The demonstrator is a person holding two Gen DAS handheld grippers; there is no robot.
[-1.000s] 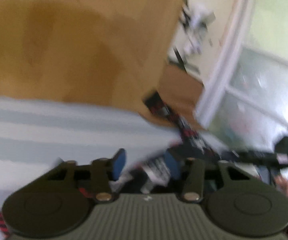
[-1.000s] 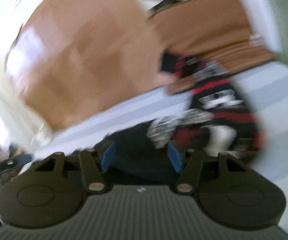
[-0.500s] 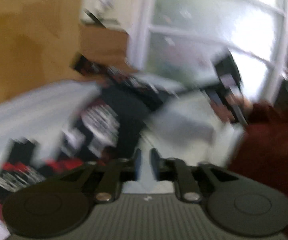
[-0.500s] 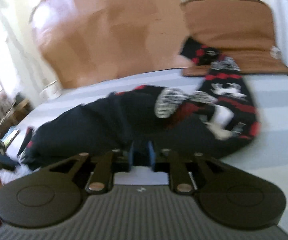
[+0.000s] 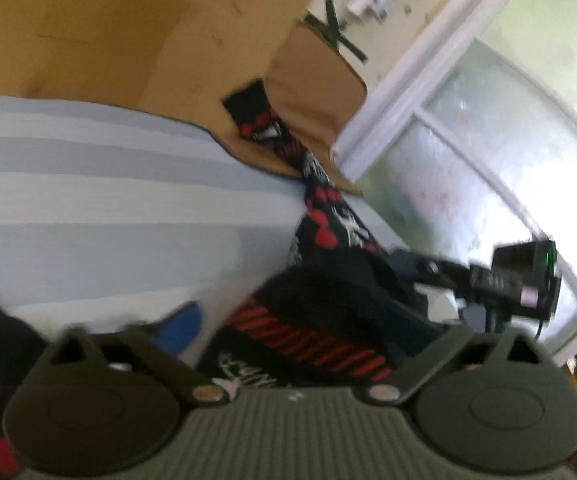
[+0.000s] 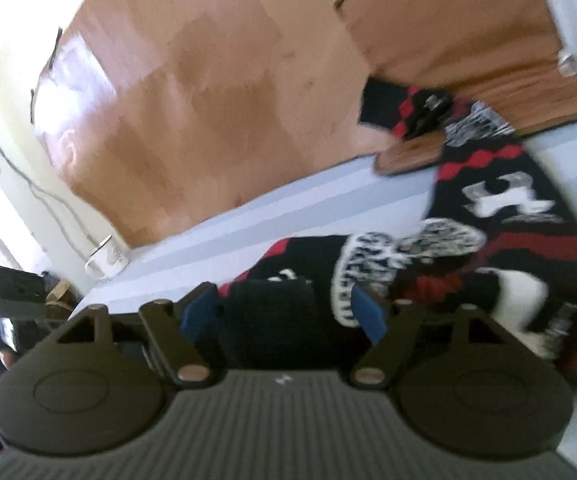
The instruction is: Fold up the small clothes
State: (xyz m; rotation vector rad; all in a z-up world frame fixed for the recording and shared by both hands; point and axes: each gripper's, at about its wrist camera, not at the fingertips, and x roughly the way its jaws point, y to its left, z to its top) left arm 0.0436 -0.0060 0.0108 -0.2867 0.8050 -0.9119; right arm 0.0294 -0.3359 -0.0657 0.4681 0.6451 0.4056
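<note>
While both of your hand-held grippers were pressed almost together half a moment ago, their jaws have just been opening, and now they stand spread apart.

Your left hand-held gripper (image 5: 288,320) has dark cloth with red stripes lying between its jaws. Only one blue pad (image 5: 182,328) shows, and it sits clear of the cloth, so it does not look like a pinch. Your right hand-held gripper (image 6: 284,312) is also spread. Black cloth lies between its blue pads, and they do not seem to press on it.

The sweater (image 6: 500,216) is black with red bands and white patterns. It lies on the bed (image 5: 108,208), which has a grey and white striped sheet. One long part of it runs up to the brown cushion (image 6: 468,40) by the wall. The part near you is bunched up.

I think you have just let go after moving a piece of it. The sweater still looks lumpy, so the fold is not done yet.

Some things are hard to see. Both pictures are blurry. The other pad of your left hand-held gripper is hidden behind the cloth. The near edge of the sweater is hidden under the hand-held grippers, so you cannot tell how neat it lies there.
</note>
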